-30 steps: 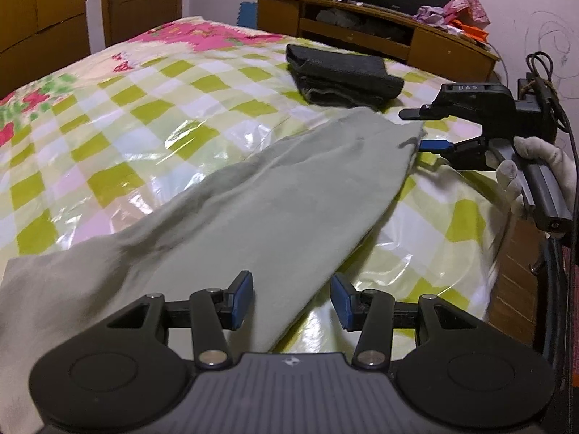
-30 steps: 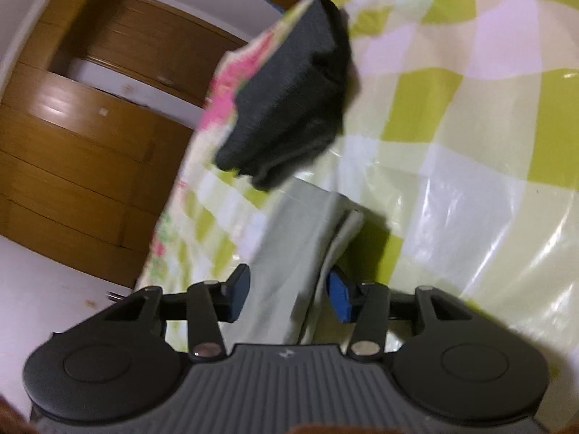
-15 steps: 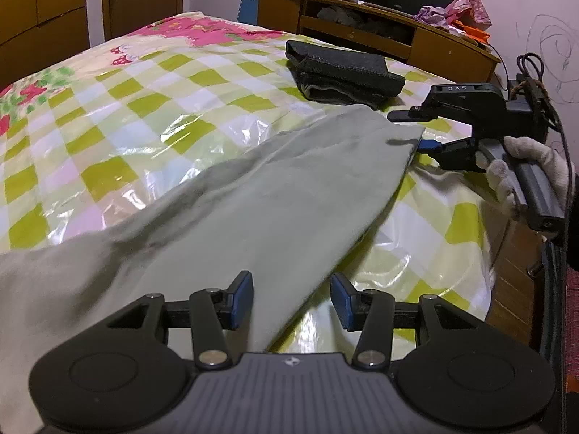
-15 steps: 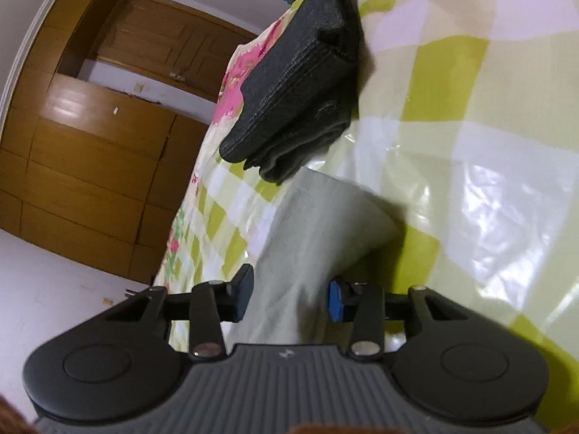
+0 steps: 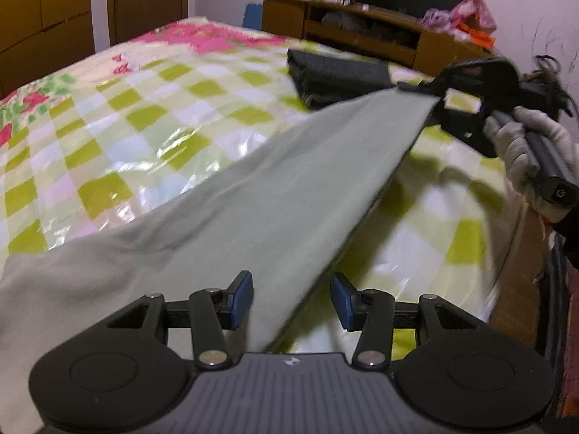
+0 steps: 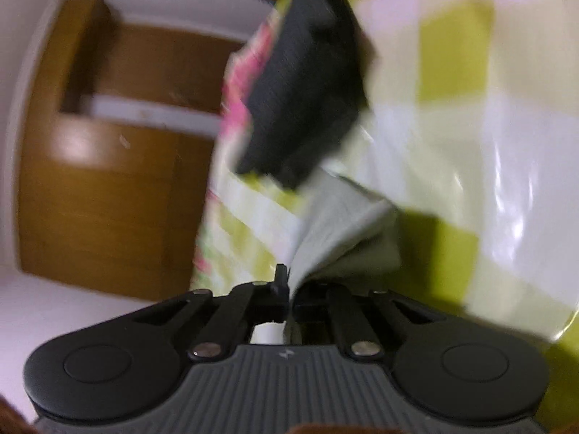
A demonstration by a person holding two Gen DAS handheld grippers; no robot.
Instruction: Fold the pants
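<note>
Pale grey-green pants [image 5: 275, 195] lie stretched across the checked bedspread [image 5: 119, 115]. My left gripper [image 5: 292, 300] is open, its blue pads either side of the pants' near edge, holding nothing. My right gripper [image 5: 430, 99], held by a white-gloved hand, is shut on the far end of the pants and lifts it off the bed. In the right wrist view the jaws [image 6: 289, 296] are closed on the pale fabric [image 6: 336, 231].
A folded dark garment [image 5: 336, 72] lies on the bed just beyond the pants' far end, also in the right wrist view [image 6: 307, 90]. A wooden TV cabinet [image 5: 365, 36] stands behind the bed. Wooden wardrobe doors [image 5: 47, 18] stand at the left. The bed's edge [image 5: 514, 253] runs along the right.
My right gripper has closed on the far end of the pants and raised it off the bed. The left gripper stays open at the near edge.
</note>
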